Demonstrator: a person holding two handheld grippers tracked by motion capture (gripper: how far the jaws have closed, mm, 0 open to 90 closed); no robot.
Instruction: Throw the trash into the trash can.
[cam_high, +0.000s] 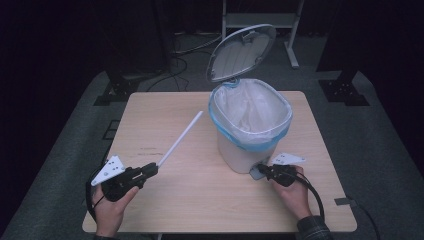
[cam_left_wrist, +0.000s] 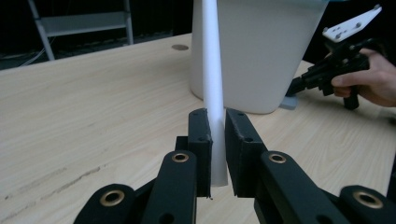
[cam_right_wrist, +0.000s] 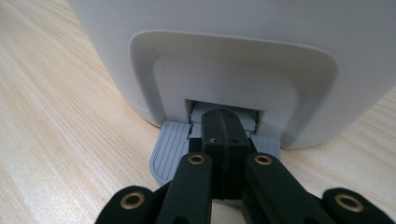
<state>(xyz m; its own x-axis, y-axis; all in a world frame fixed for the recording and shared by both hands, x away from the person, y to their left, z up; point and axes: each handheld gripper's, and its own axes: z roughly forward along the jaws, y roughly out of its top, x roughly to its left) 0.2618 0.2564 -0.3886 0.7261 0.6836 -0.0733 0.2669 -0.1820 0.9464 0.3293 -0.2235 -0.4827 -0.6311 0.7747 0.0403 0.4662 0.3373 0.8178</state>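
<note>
A white pedal bin (cam_high: 248, 131) is standing on the wooden tabletop (cam_high: 200, 200), toward the far right part of it, a little in from the right edge. Its lid (cam_high: 241, 51) is tilting up and back over the far edge, and a clear liner bag with a blue band (cam_high: 250, 112) is folding over the rim.

The right gripper (cam_high: 264, 171) is reaching in from the near right, held in the person's right hand (cam_high: 294, 192), and its tips are resting on the grey foot pedal (cam_high: 256, 173) at the near base of the bin. In the right gripper view the two black jaws are lying pressed together with no gap between them, nothing caught inside, sitting on top of the ribbed pedal (cam_right_wrist: 173, 151) just in front of the recess in the bin's wall (cam_right_wrist: 233, 70).

The left gripper (cam_high: 153, 169) is hovering near the near left corner, in the person's left hand (cam_high: 112, 202). It is clamping the near end of a long white stick (cam_high: 180, 138), which is slanting away toward the middle of the far edge and ending short of the bin. In the left gripper view the jaws are squeezing the stick (cam_left_wrist: 212, 70) from both sides, with the bin (cam_left_wrist: 254, 51) behind it and the right gripper (cam_left_wrist: 299, 85) at the bin's base.
</note>
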